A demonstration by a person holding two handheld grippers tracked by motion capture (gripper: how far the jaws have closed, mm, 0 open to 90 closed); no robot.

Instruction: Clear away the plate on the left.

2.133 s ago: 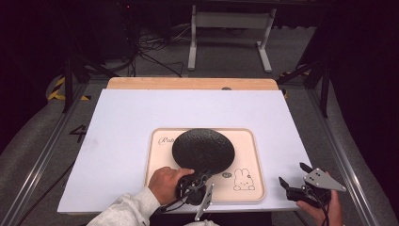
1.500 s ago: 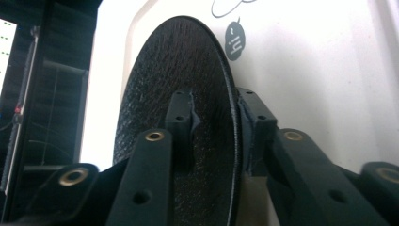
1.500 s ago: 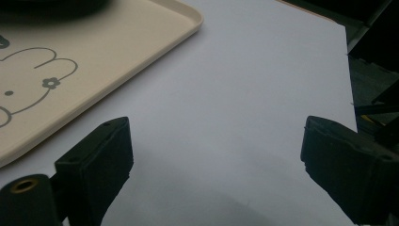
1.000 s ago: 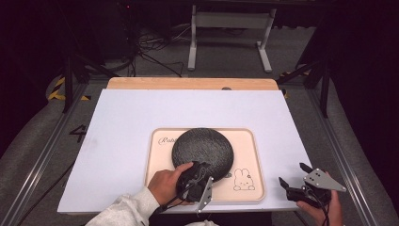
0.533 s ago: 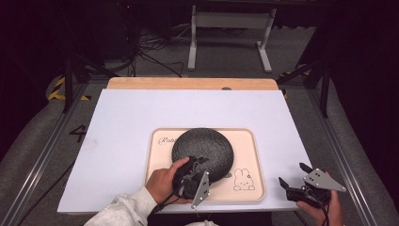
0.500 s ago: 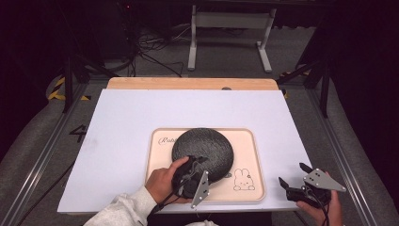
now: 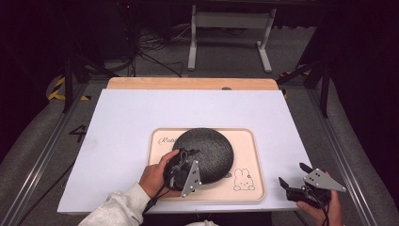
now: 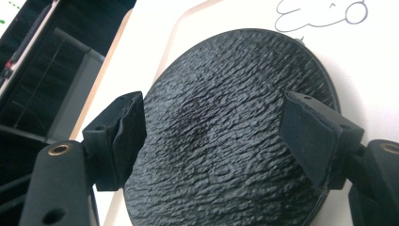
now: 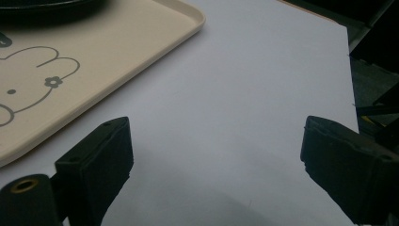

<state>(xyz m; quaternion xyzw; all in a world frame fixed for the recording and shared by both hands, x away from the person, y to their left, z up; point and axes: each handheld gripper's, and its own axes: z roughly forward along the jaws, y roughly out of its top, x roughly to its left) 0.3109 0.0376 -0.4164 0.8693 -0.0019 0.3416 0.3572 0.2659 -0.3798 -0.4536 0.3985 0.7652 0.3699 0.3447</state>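
- White sheeting covers the table (image 7: 117, 122), with a strip of bare wood along its far edge; the surface is plain and unmarked apart from the tray.
- Dark grey floor surrounds the table, and black cables lie tangled on it beyond the far left corner; a pale metal stand (image 7: 230, 21) rises behind the table's middle, and the room past it is black.
- At the left, a sleeve in light grey comes in from the bottom edge, and the hand holds the left gripper (image 7: 181, 157) over the near left part of the tray.
- Its jaws stand wide apart, one on each side of the black plate (image 8: 226, 136) in the left gripper view, just clear of the surface and pinching nothing.
- Round and matt black, the plate has a rough, wrinkled texture like crumpled leather, with a thin smooth rim.
- It lies flat on the cream tray (image 7: 249, 141), left of centre, covering part of a cursive word and sitting beside a line-drawn rabbit.
- At the right, the right gripper (image 7: 291, 176) hangs at the table's near right corner, well apart from the tray, jaws spread wide over bare white surface.
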